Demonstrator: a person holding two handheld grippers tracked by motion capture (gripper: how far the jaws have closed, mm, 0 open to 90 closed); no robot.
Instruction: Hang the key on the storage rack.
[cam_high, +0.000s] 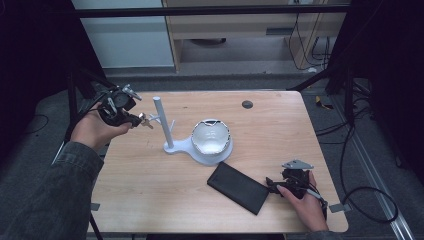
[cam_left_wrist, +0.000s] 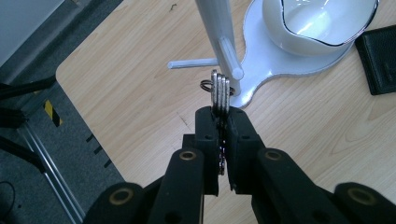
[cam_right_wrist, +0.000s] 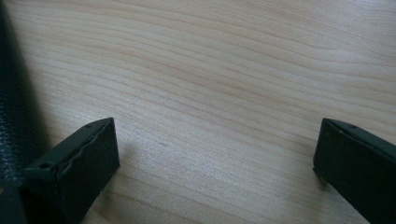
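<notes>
Though claw-pinched, keys half hidden

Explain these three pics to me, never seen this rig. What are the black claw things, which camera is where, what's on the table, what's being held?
No robot here: a person holds a hand-operated two-jaw gripper in each hand. The high view looks down on the wooden table from above the person's side. The other two pictures come from cameras riding on the grippers, looking along their black jaws.

On the table stands a white stand with an upright post and side pegs, its flat base carrying a white bowl. Nearer the person lies a black wallet.

The left gripper is shut on a bunch of keys on a ring, held just short of one peg of the stand. The right gripper is open with nothing between its jaws, low over bare wood beside the wallet.
</notes>
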